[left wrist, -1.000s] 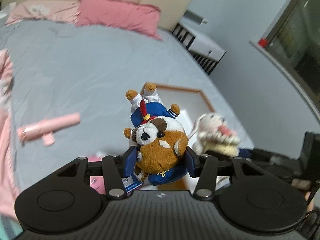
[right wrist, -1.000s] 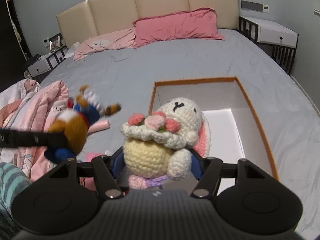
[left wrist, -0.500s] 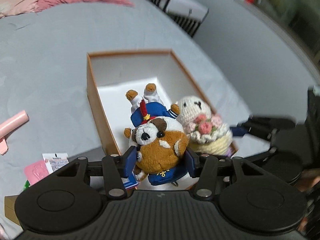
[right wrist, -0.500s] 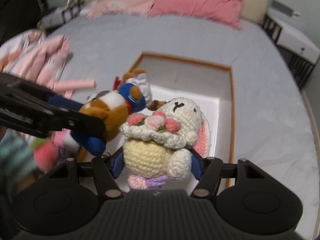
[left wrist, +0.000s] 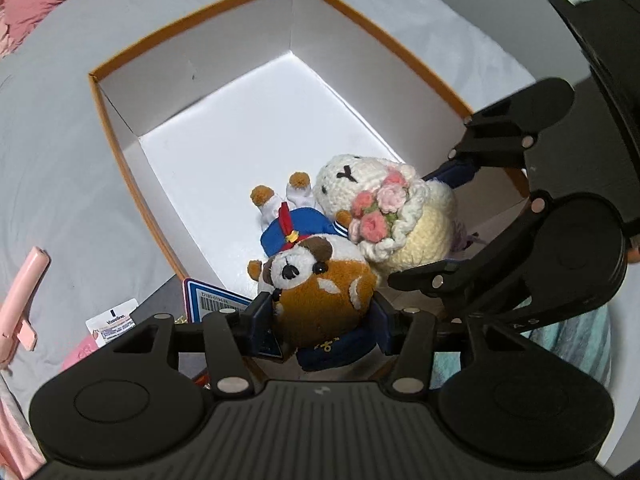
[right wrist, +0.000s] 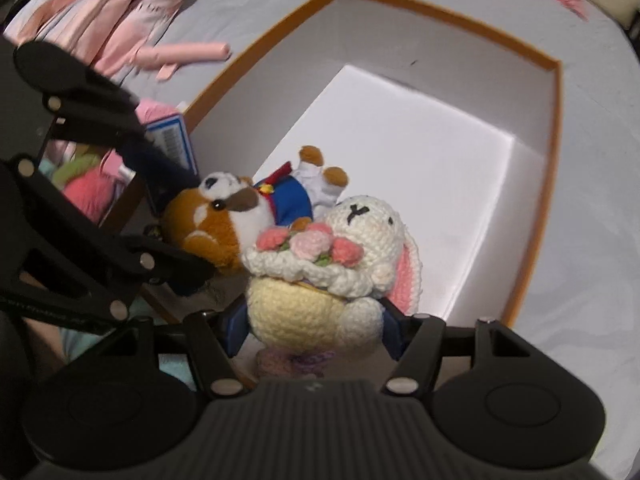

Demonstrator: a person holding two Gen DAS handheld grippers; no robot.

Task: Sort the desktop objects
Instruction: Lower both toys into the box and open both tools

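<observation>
My left gripper (left wrist: 320, 320) is shut on a brown and white plush dog (left wrist: 316, 276) in a blue sailor suit, held upside down over the near end of a white box with an orange rim (left wrist: 192, 30). My right gripper (right wrist: 312, 332) is shut on a cream crocheted bunny (right wrist: 320, 292) holding pink flowers. The two toys touch side by side. The bunny (left wrist: 400, 220) and right gripper (left wrist: 448, 216) show in the left wrist view; the dog (right wrist: 236, 216) shows in the right wrist view, above the box (right wrist: 440, 12).
The box sits on a grey bed sheet (left wrist: 48, 160). A pink tube-shaped item (left wrist: 22, 300), a Vaseline packet (left wrist: 114, 320) and a blue barcode card (left wrist: 212, 300) lie left of the box. Pink bedding (right wrist: 108, 8) is bunched at the far left.
Both grippers have moved forward and down over the box with their toys. The box now fills both views, and the two toys have come together.
</observation>
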